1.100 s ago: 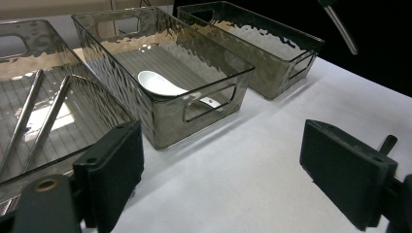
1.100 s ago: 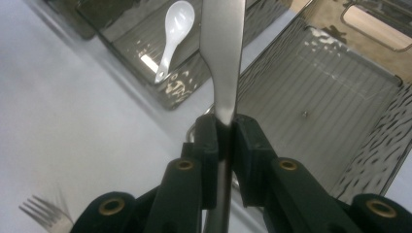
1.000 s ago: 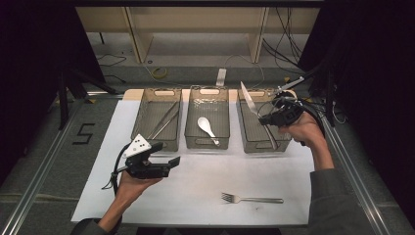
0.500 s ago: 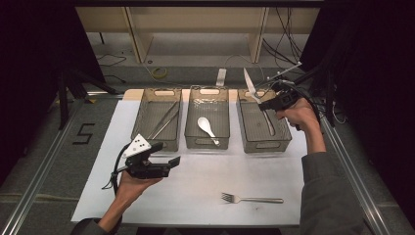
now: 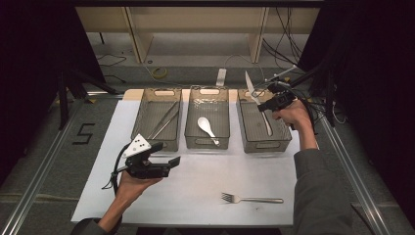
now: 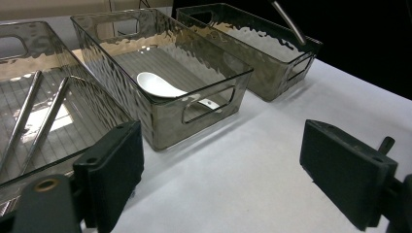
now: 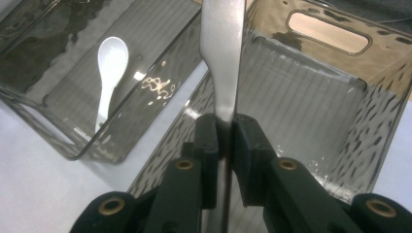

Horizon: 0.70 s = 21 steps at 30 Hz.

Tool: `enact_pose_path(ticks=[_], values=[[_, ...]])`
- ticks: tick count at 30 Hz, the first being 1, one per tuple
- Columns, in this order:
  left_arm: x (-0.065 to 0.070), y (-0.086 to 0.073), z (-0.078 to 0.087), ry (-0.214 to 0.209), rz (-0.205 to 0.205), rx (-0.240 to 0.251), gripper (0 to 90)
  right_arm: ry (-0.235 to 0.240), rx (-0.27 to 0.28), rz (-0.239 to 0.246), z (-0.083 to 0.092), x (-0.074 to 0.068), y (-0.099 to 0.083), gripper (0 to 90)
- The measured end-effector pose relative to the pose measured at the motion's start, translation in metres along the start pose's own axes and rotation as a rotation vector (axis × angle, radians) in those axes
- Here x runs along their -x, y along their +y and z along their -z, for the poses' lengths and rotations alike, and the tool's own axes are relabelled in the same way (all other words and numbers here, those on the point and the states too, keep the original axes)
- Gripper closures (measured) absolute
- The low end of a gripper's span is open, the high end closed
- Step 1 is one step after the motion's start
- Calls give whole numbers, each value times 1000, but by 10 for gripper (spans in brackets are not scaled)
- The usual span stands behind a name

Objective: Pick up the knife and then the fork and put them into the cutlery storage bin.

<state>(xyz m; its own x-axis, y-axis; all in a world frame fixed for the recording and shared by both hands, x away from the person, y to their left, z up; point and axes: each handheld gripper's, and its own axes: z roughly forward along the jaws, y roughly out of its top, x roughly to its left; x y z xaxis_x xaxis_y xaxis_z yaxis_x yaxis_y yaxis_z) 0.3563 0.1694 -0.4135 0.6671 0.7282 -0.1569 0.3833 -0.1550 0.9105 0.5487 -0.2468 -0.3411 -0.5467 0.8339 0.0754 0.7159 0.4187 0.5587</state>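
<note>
Left tool (image 5: 172,162) held low over the tabletop's (image 5: 195,196) front-left part, jaws wide, nothing between them. Three clear bins along the far edge: left bin (image 5: 157,119) has chopsticks (image 5: 164,120), middle bin (image 5: 208,116) a white spoon (image 5: 206,127). Right tool (image 5: 261,105) clamped on a knife (image 5: 252,88), blade tilted up, over the right bin (image 5: 264,127). Fork (image 5: 252,199) near the front edge.

A white ceramic soup spoon (image 5: 207,128) lies in the middle clear plastic bin (image 5: 209,93). Two metal chopsticks (image 5: 164,119) rest in the left clear plastic bin (image 5: 164,91). A steel fork (image 5: 250,199) lies on the white-covered table (image 5: 205,176).
</note>
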Motion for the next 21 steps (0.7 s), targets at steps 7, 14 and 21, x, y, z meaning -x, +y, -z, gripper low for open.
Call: enact_pose_path(ticks=[7,14,21], values=[[0,0,0,2,1,1,155,6,-26,-28,-17,5,-9,815],[0,0,0,3,2,3,155,9,-32,-59,-26,8,-18,814],[0,0,0,3,0,1,155,6,-38,-75,-32,9,-23,813]])
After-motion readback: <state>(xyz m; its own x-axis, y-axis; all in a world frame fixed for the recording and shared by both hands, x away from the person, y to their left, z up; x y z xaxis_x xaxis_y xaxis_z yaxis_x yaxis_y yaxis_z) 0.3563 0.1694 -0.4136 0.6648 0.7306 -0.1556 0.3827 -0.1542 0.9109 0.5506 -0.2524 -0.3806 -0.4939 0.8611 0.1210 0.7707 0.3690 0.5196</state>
